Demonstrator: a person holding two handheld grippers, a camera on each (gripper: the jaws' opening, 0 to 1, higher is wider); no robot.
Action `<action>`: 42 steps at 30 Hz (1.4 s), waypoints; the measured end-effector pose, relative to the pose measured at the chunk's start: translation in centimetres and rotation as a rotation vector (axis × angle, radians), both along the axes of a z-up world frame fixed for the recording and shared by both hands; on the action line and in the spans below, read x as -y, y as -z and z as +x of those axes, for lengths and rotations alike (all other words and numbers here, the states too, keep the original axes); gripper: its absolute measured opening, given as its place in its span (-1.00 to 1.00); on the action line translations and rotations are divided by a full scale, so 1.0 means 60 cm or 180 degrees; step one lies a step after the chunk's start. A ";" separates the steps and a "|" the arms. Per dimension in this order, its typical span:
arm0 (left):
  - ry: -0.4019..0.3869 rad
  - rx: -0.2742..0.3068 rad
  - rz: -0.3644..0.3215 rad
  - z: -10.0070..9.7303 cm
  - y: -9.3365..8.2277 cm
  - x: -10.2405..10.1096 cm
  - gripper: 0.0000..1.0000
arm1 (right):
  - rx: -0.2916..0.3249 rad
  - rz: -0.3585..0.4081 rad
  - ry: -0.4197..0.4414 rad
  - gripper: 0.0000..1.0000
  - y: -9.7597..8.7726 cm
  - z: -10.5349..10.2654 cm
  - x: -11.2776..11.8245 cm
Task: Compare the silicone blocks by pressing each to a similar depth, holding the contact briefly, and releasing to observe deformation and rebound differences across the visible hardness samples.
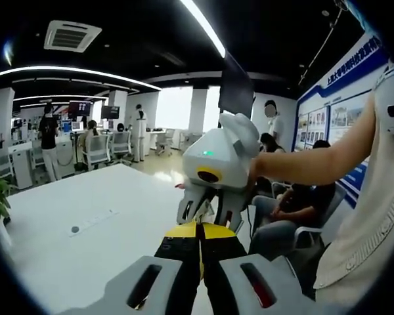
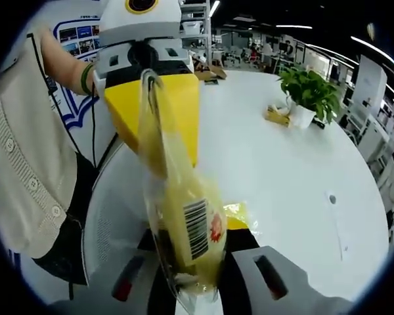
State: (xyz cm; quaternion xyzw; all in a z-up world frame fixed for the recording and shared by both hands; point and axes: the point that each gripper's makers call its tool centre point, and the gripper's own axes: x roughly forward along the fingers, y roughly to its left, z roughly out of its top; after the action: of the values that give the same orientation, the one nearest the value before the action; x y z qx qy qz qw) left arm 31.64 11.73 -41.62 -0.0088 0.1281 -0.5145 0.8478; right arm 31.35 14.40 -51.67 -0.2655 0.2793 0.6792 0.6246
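Observation:
A clear plastic bag (image 2: 187, 223) with a yellow item and a barcode label inside is stretched between both grippers above the white table (image 2: 282, 170). In the right gripper view my right gripper (image 2: 197, 249) is shut on the bag's lower end. My left gripper (image 2: 154, 111), with yellow jaws, pinches the bag's top edge just ahead. In the left gripper view my left gripper (image 1: 200, 226) has its yellow-tipped jaws pressed together. My right gripper (image 1: 209, 213), white with a green light, faces it closely, held by a person's hand.
The round white table (image 1: 85, 243) carries a potted plant (image 2: 308, 92) and a small yellow object (image 2: 276, 117) beside it. A person in a cream cardigan (image 2: 26, 164) holds the grippers. A seated person (image 1: 295, 203) and office chairs (image 1: 95, 149) are behind.

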 end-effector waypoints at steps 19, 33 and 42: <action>0.0009 -0.0117 -0.0136 -0.001 -0.006 0.005 -1.00 | 0.0084 0.0203 0.0110 -0.58 -0.007 0.000 -0.001; -0.0069 -0.0217 -0.0179 0.002 0.003 -0.006 -1.00 | 0.0172 0.0236 0.0067 -0.48 -0.001 0.002 -0.014; -0.0121 -0.0276 -0.0213 0.001 0.011 -0.011 -1.00 | 0.0152 0.0201 0.0042 -0.42 0.009 0.003 -0.016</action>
State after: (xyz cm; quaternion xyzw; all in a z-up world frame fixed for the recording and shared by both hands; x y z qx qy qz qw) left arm 31.69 12.37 -42.27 -0.0619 0.1472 -0.5015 0.8503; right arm 31.51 15.35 -52.19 -0.2599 0.2446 0.6770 0.6436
